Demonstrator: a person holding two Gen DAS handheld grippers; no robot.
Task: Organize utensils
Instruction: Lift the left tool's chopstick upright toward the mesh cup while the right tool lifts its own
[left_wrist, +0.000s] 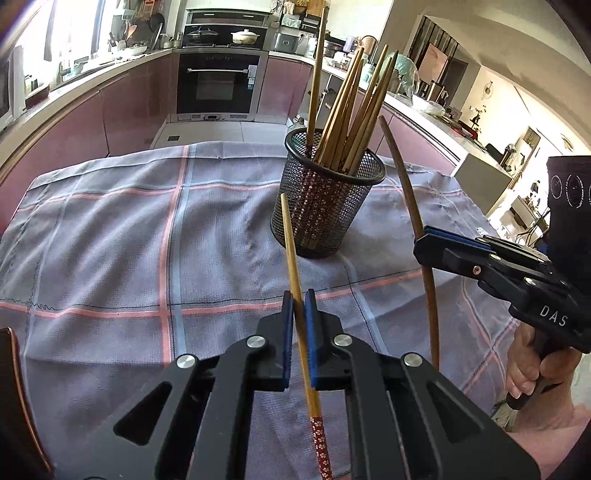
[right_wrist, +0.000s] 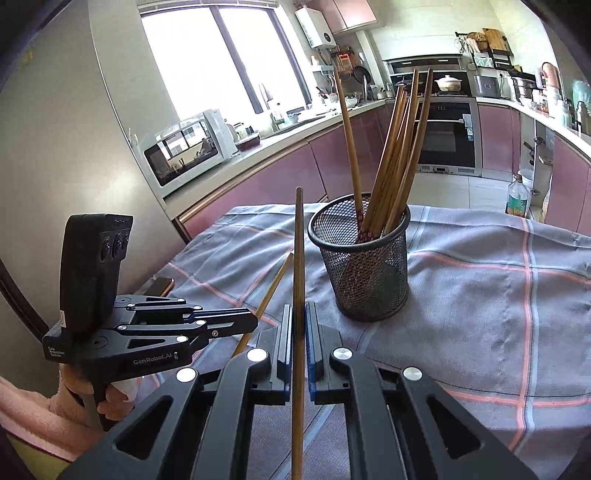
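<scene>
A black mesh cup (left_wrist: 327, 195) stands on the checked cloth and holds several wooden chopsticks (left_wrist: 351, 110); it also shows in the right wrist view (right_wrist: 365, 266). My left gripper (left_wrist: 299, 302) is shut on a light chopstick (left_wrist: 291, 251) with a red patterned end, held tip-up in front of the cup. My right gripper (right_wrist: 298, 314) is shut on a darker brown chopstick (right_wrist: 298, 258), held upright to the left of the cup. The right gripper (left_wrist: 421, 240) and its chopstick (left_wrist: 410, 188) show in the left wrist view, right of the cup. The left gripper (right_wrist: 255, 321) shows in the right wrist view.
The grey cloth with pink and blue lines (left_wrist: 147, 240) covers the table. A phone (right_wrist: 159, 286) lies at the table's left edge. Kitchen counters, an oven (left_wrist: 218, 85) and a microwave (right_wrist: 188, 147) stand behind. A bottle (right_wrist: 519, 195) stands on the floor at right.
</scene>
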